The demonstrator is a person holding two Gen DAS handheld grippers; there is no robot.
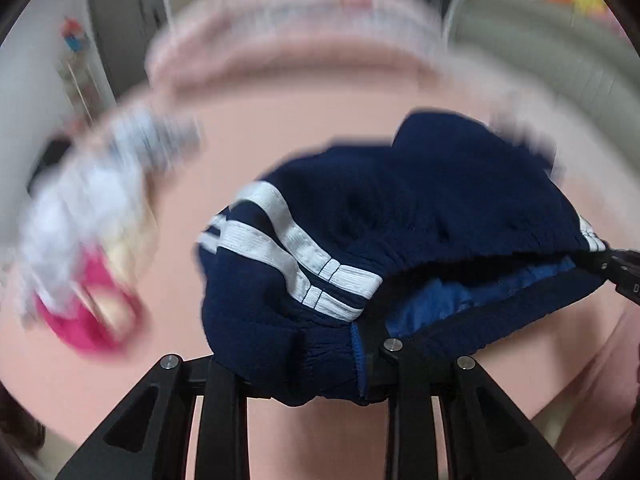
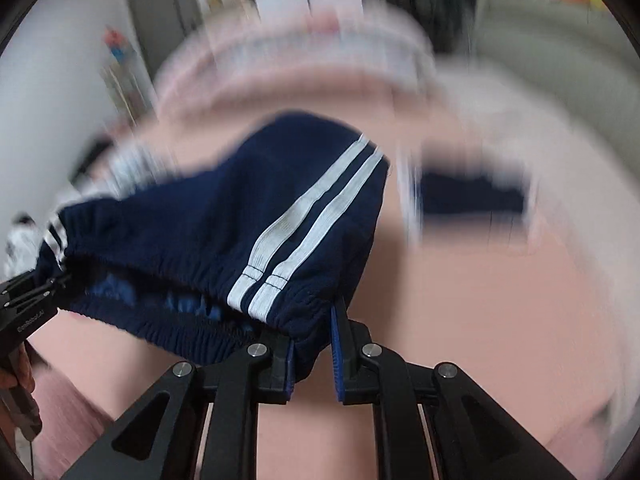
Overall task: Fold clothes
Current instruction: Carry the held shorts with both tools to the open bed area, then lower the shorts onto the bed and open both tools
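Note:
Navy shorts [image 1: 400, 208] with two white side stripes and a blue lining hang in the air above a pink bed sheet [image 1: 280, 128]. My left gripper [image 1: 328, 364] is shut on one end of the elastic waistband. My right gripper [image 2: 312, 344] is shut on the other end of the waistband; the shorts [image 2: 240, 208] hang away from it. Each gripper shows at the edge of the other's view: the right gripper [image 1: 616, 268] and the left gripper [image 2: 28, 300]. The waistband is stretched between them. Both views are blurred by motion.
A heap of white, striped and magenta clothes [image 1: 88, 232] lies on the sheet at the left. A folded dark garment [image 2: 472, 196] lies on the sheet to the right. A pink bolster [image 1: 288, 36] and a grey-green cushion [image 1: 560, 52] lie at the far side.

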